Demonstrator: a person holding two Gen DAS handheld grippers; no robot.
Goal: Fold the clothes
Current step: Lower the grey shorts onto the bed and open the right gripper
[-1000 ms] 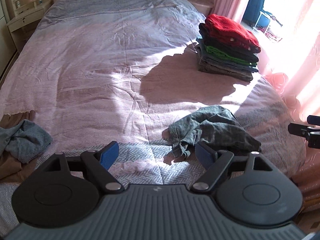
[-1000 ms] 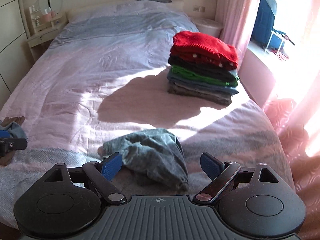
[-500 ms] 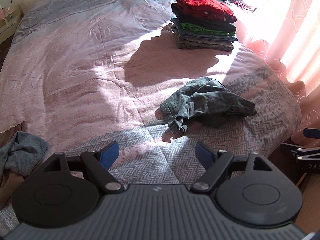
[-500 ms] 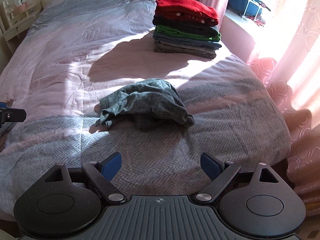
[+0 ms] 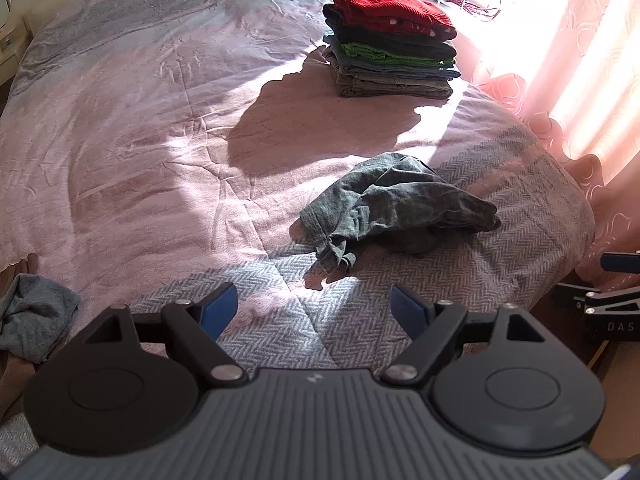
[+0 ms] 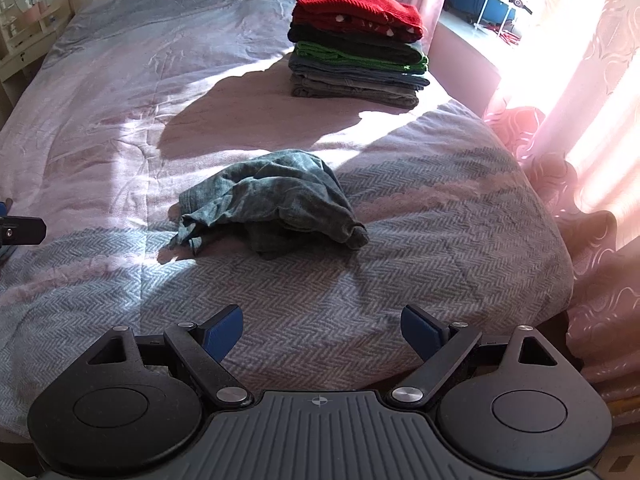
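Note:
A crumpled grey-green garment (image 5: 396,210) lies on the pink bed cover near the foot of the bed; it also shows in the right wrist view (image 6: 272,204). A stack of folded clothes (image 5: 390,42) with a red sweater on top stands further back on the right, also in the right wrist view (image 6: 356,40). My left gripper (image 5: 314,312) is open and empty, short of the garment. My right gripper (image 6: 322,330) is open and empty, back from the garment over the bed's foot.
Another crumpled grey garment (image 5: 34,316) lies at the bed's left edge. Pink curtains (image 6: 580,92) hang on the right beside a bright window. A nightstand (image 6: 24,44) stands at the far left. The bed cover (image 5: 140,120) spreads wide on the left.
Both grippers have pulled back from the crumpled garment toward the foot of the bed and risen. Both stay open and empty. The garment lies as before.

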